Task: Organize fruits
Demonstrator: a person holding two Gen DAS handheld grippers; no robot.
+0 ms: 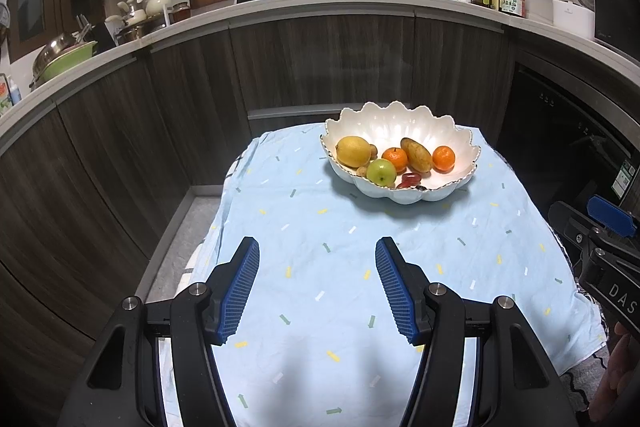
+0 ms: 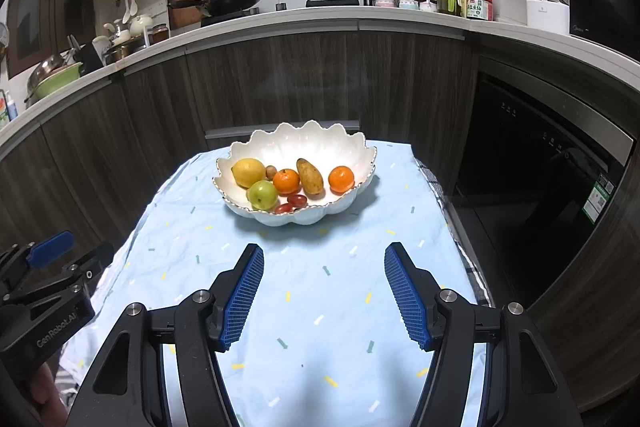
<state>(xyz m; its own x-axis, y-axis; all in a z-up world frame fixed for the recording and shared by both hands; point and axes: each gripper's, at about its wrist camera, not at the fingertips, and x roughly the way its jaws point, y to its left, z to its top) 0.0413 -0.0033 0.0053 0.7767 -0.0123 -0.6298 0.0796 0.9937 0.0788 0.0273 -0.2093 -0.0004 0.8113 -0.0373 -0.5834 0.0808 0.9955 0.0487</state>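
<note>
All fruit is found inside the scalloped white bowl, which sits on the far half of the table, covered by a pale blue cloth. Contents noted: a lemon, a green apple, two oranges (the second lies apart, to the right), an elongated brownish fruit and small red pieces at the near rim.

The left gripper and right gripper are both held part-open and empty, near the table's front edge, well short of the bowl.

Risks judged from here:
- Fruits are packed touching; closing on one may shove its neighbours or roll them over the low near rim.
- Round, smooth skins may slip from the ribbed pads if gripped off-centre.
- The small red pieces may be crushed.
- The bowl may slide on the loose cloth if its rim is nudged.
</note>
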